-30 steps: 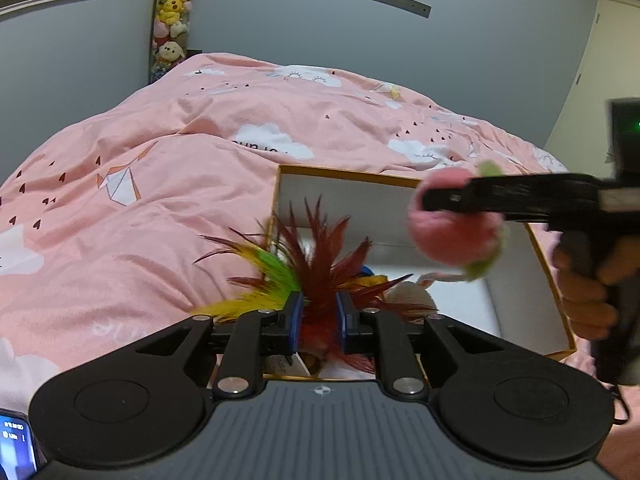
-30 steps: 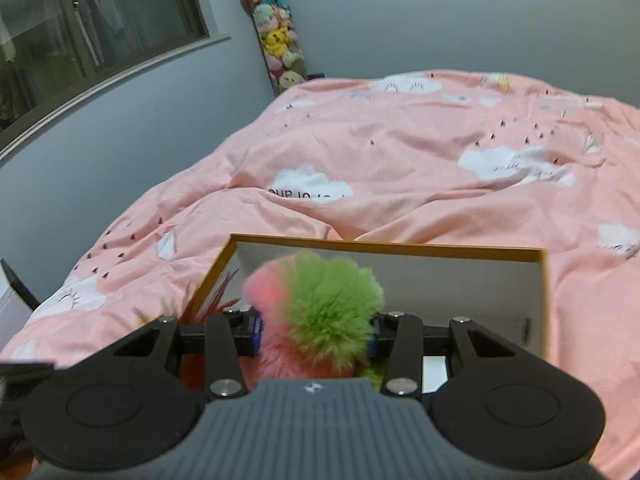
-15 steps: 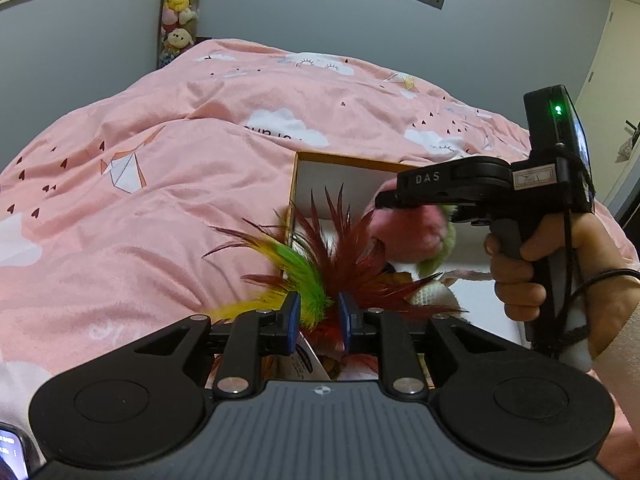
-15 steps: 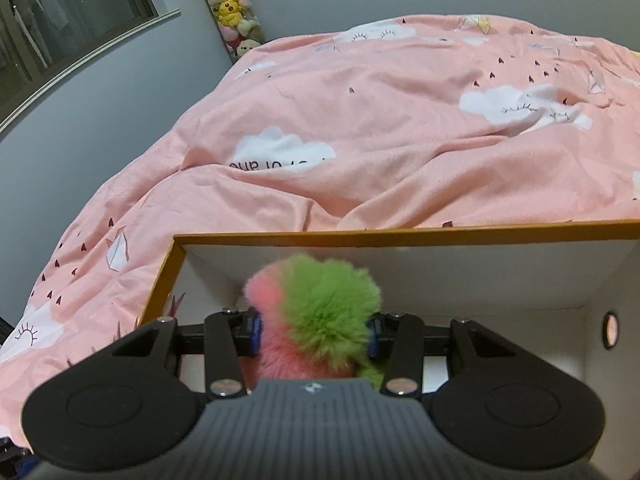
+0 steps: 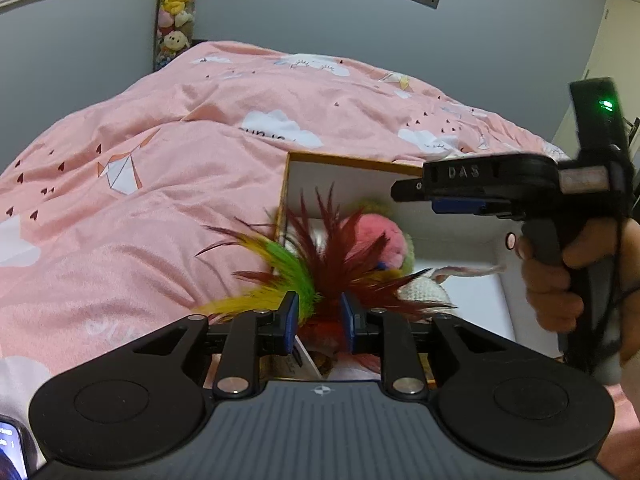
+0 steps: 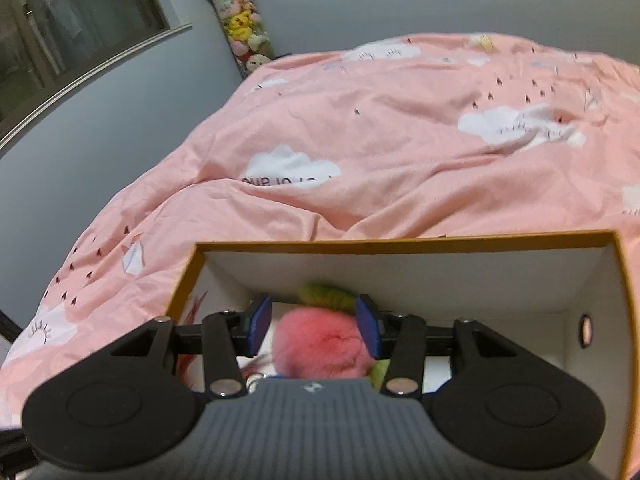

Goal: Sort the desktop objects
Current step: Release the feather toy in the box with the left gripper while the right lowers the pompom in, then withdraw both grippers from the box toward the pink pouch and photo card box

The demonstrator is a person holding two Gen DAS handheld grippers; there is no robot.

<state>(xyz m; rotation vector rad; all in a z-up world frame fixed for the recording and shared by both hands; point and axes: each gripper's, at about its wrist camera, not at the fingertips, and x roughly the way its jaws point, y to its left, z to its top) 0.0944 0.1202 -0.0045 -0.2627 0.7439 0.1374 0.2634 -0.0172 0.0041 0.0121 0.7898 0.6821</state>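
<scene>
A white box with an orange rim point(image 5: 352, 160) point(image 6: 400, 246) lies open on the pink bed. My left gripper point(image 5: 318, 322) is shut on a feather toy point(image 5: 320, 256) of red, green and yellow feathers, held over the box's near left corner. My right gripper point(image 6: 314, 330) is open above the box; it also shows in the left wrist view point(image 5: 412, 192). A pink and green pompom point(image 6: 320, 346) point(image 5: 380, 236) lies loose in the box below the open jaws. A white knitted object point(image 5: 420, 292) also lies in the box.
The pink duvet point(image 5: 160, 184) point(image 6: 400, 140) with cloud prints covers the bed around the box. A column of plush toys point(image 5: 174, 16) point(image 6: 240, 28) stands in the far corner. A phone screen point(image 5: 10, 452) shows at the lower left edge.
My right gripper has opened and let go of the pompom, which has dropped into the box. The left gripper still holds the feather toy, nearly unmoved.
</scene>
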